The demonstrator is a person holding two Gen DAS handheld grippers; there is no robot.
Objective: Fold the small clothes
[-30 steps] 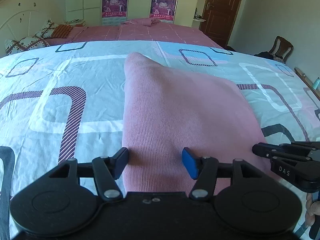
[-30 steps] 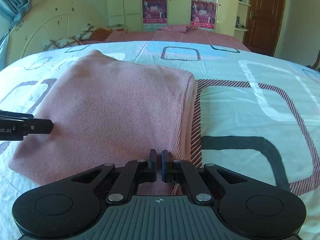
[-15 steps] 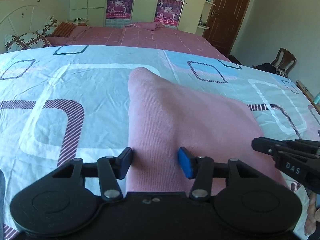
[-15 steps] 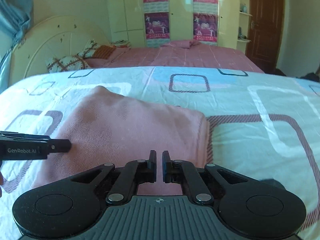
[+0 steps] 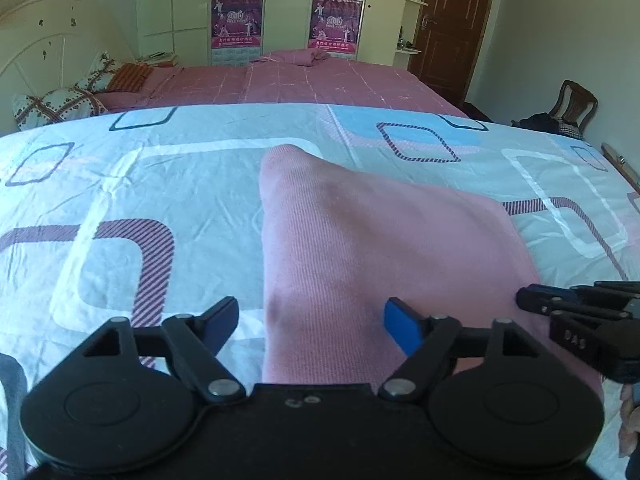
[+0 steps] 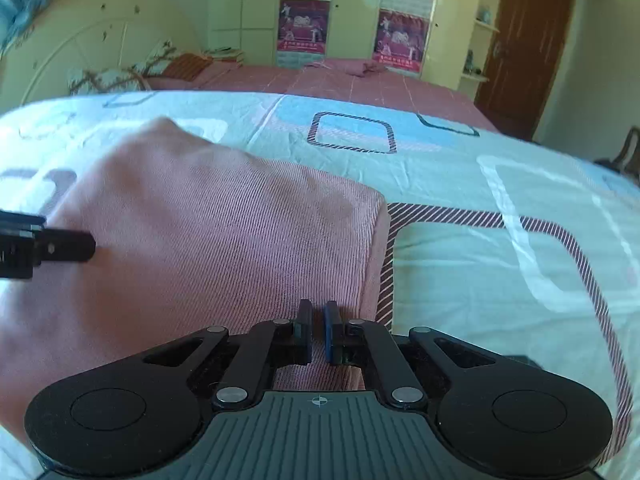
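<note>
Mid-fold: your right tool [image 6: 318, 330] is clenched on the pink garment's [image 6: 224, 248] near edge at 6 o'clock on the bed [image 6: 460, 208]; your left tool [image 5: 310, 320] is released. Next, grip left.

Legible text, this moment: you have only one readable mark. In your left wrist view, the right gripper [image 5: 576, 312] at the right edge carries small raised letters on its black body reading "DAS" (low contrast, so take the reading as probable).

The posters [image 5: 237, 20] on the wardrobe doors behind the bed show lines of print under the pictures, but the characters are too small and blurred for you to read; the same holds in your right wrist view [image 6: 303, 28].

The left gripper [image 6: 48, 245] at the left edge shows no readable letters there.
</note>
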